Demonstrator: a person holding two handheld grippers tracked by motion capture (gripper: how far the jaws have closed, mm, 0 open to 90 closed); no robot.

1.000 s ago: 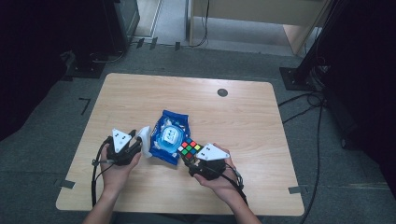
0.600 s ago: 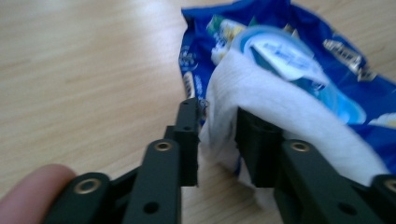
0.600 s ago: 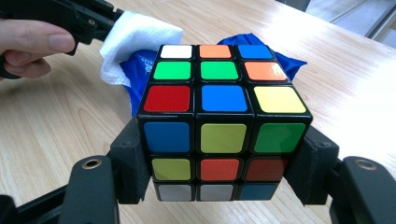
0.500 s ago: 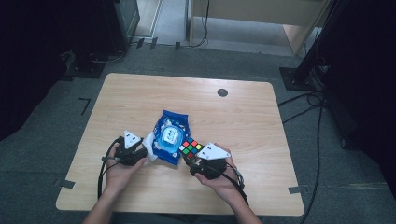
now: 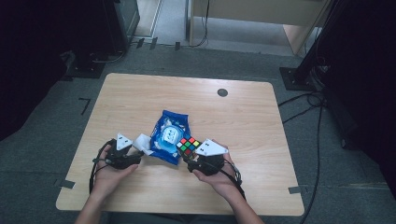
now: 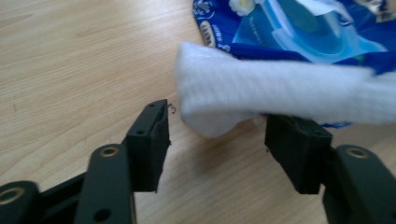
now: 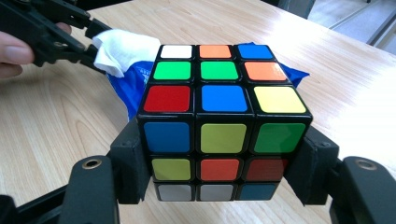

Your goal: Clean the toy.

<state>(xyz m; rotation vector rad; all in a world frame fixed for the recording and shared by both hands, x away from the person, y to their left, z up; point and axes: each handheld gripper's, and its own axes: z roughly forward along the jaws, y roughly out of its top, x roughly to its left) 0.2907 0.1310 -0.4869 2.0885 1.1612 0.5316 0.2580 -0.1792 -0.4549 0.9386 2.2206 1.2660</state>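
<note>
Beside the wipes pack [image 5: 169, 136], left gripper [image 6: 215, 135] now nearer, open around a wipe [image 6: 261, 95]; right gripper [image 7: 219, 161] still clamping the cube [image 7: 223, 116].

The high view looks down from above on the whole light wooden table [image 5: 261, 116]. Each gripper view sits low and very close. Both gripper views share the soft white wipe [image 6: 261, 93] and blue plastic wipe pack [image 7: 126, 88].

Table [image 5: 140, 93]: pale wood grain, smooth matt finish. Wipe [image 6: 261, 93]: soft white cloth-like sheet, finely textured. Wipe packet [image 5: 167, 122]: glossy blue plastic film, crinkled. Cube [image 7: 224, 116]: shiny black plastic, glossy coloured stickers. My right gripper [image 7: 219, 163]: matt black plastic jaws.
</note>
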